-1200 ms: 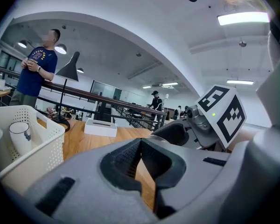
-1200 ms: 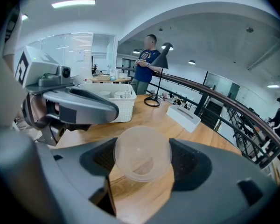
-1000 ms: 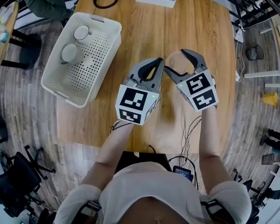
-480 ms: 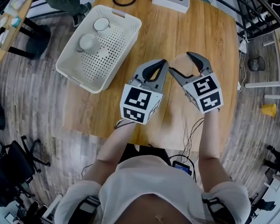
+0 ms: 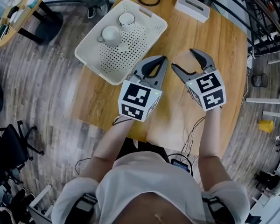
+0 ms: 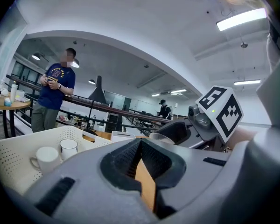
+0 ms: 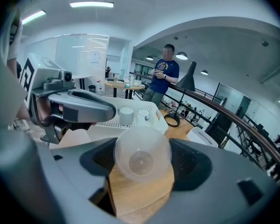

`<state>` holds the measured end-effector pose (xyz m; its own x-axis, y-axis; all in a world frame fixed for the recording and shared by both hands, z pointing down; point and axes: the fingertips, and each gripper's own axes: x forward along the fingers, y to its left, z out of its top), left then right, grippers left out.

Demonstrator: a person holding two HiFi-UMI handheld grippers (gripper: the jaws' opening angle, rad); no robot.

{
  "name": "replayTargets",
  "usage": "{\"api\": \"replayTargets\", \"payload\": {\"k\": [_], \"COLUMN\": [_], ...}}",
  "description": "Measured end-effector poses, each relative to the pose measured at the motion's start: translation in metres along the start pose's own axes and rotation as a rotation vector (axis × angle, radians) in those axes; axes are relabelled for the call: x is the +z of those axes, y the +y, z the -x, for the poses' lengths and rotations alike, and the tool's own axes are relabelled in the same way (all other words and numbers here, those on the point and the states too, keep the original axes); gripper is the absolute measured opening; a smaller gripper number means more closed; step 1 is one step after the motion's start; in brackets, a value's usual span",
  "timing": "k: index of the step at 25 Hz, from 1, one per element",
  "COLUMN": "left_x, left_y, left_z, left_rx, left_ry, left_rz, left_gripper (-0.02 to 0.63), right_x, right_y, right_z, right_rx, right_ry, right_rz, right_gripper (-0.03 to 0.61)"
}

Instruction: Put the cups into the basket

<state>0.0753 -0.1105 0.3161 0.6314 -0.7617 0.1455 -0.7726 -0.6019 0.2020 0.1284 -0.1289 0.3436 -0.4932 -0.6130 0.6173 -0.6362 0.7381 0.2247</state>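
Right gripper (image 5: pixel 182 59) pinches a clear cup (image 7: pixel 142 158) above the table (image 5: pixel 224 41). We note the left gripper (image 5: pixel 162 59) jaws pressed together, empty. Two white cups (image 5: pixel 111 33) sit in the basket (image 5: pixel 126 55).

the basket (image 5: pixel 119 57) is set on the far left part of the table (image 5: pixel 224 45), with two cups (image 5: pixel 111 33) side by side at its far end. a box (image 5: pixel 192 7) lies right of it at the far edge. nearer, the left gripper (image 5: pixel 161 59) and right gripper (image 5: pixel 183 59) are held side by side, a third cup (image 7: pixel 142 153) between the right one's jaws.
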Motion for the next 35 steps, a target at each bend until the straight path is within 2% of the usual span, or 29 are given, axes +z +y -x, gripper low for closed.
{"api": "replayTargets", "payload": {"k": [9,22,29,35], "left_x": [0.011,0.018,0.015,0.017], "left_y": [0.069,0.157,0.192,0.214], "left_z": [0.037,0.084,0.102,0.116], "left_rx": [0.113,0.26,0.323,0.382], "left_ry": [-0.027,-0.066,-0.081,-0.096], "left_rz": [0.023,0.07,0.09,0.071], "left_gripper": [0.006,0.006,0.006,0.006], "right_x": [0.055,0.114,0.133,0.143], "right_y": [0.027,0.073,0.1,0.126], "right_z": [-0.046,-0.117,-0.148,-0.169], "right_rx": [0.1,0.25,0.341,0.419], "right_ry": [-0.018,-0.036,-0.048,-0.064], "right_rz": [0.097,0.233,0.29,0.325], "right_gripper": [0.347,0.347,0.347,0.347]}}
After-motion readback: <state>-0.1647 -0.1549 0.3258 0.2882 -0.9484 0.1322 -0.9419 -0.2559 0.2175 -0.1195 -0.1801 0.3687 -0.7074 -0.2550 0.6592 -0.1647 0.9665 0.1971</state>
